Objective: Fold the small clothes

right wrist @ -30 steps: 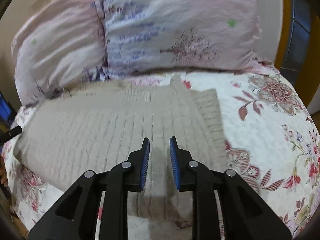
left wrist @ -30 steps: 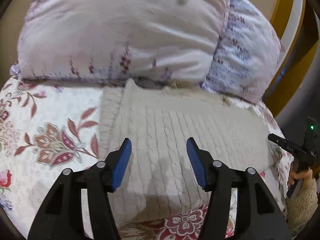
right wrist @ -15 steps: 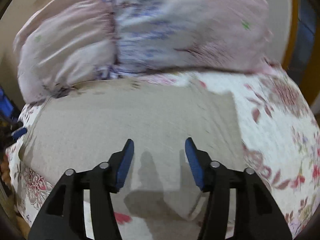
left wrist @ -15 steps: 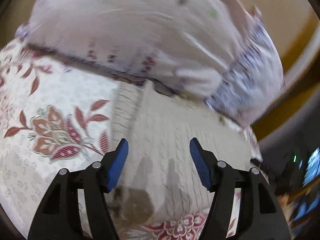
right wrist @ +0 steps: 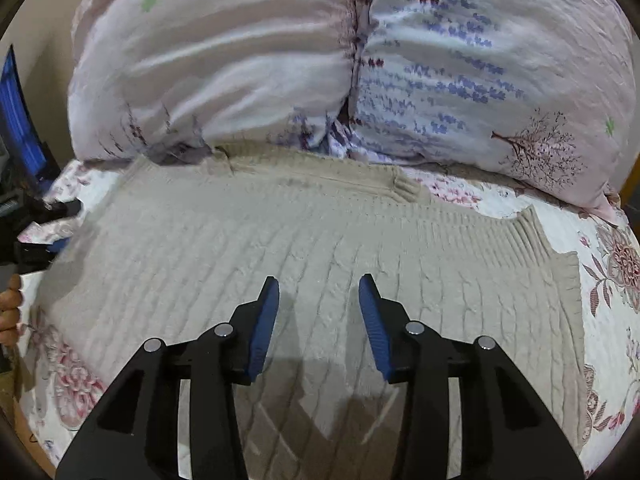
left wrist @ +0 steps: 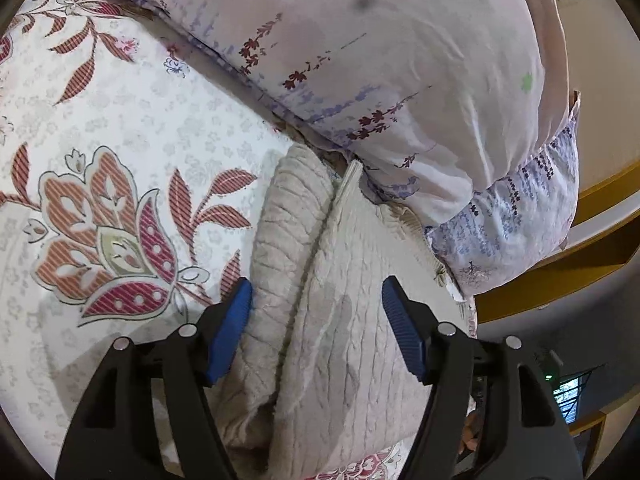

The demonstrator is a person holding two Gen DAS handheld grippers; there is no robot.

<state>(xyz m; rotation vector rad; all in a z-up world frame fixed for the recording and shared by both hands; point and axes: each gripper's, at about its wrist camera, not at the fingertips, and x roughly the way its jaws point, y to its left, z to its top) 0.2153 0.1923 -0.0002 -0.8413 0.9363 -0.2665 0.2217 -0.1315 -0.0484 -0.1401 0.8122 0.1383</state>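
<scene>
A beige cable-knit sweater [right wrist: 304, 248] lies flat on the floral bedspread, its ribbed neck toward the pillows. In the left wrist view the sweater [left wrist: 344, 320] shows a folded sleeve strip [left wrist: 280, 248] along its left side. My left gripper [left wrist: 316, 300] is open and empty, its jaws standing over that sleeve fold and the body. My right gripper [right wrist: 318, 294] is open and empty, just above the sweater's middle. The other gripper [right wrist: 36, 248] and a hand show at the left edge of the right wrist view.
Two pale floral pillows [right wrist: 224, 64] [right wrist: 500, 64] lean against the head of the bed, right behind the sweater. The floral bedspread [left wrist: 120, 184] spreads to the left. A wooden bed frame [left wrist: 592, 216] runs at the right. The bed's edge [right wrist: 36, 380] drops off at the left.
My right gripper has opened from nearly shut. My left gripper stayed open and swung left toward the sweater's folded sleeve side. The sweater lies where it was.
</scene>
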